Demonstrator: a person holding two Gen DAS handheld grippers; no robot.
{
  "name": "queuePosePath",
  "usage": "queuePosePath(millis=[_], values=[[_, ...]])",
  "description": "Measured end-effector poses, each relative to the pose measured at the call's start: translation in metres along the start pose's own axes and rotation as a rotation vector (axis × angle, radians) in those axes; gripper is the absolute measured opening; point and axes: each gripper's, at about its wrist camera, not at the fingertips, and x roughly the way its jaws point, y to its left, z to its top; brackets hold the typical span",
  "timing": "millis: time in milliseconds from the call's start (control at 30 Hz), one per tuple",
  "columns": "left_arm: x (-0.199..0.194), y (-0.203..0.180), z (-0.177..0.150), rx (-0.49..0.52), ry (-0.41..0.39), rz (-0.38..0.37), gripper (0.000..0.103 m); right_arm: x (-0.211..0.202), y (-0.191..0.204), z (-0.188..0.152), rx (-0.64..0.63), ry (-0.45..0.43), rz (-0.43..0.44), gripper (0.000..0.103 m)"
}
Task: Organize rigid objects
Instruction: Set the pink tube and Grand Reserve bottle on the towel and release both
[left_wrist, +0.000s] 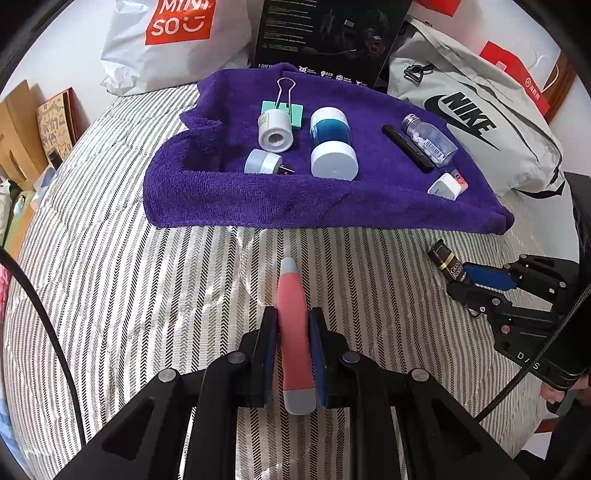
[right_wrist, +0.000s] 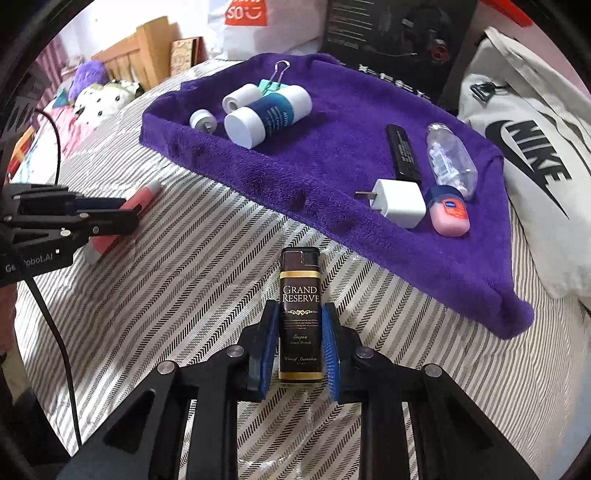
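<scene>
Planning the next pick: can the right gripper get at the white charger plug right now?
Probably not yet: the right gripper is shut on the Grand Reserve lighter. The white charger plug lies unobstructed on the towel's near edge.

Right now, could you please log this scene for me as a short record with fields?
left gripper: shut on pink pen, over the striped bedcover
right gripper: shut on Grand Reserve lighter
purple towel: holds binder clip, blue-banded bottle, black stick, clear pill bottle, white charger, small pink jar
behind towel: Nike bag, Miniso bag
</scene>
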Motion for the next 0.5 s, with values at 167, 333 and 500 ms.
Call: queuePosePath(millis=[167,333,500], values=[[-0.012,-0.002,0.006,0.005,-0.009,-0.014,0.017,-0.005,-0.003,-0.001,0.004,0.007,0.001,0.023],[-0.03,-0.011,0.027,0.027,-0.048,-0.041,0.017,-0.027,-0.002,0.001,0.005,-0.037,0.021,0.023],[-0.039,-0.013,0.05,0.021,-0.078,-0.056,0.017,-0.05,-0.013,0.014,0.026,-0.095,0.046,0.023]])
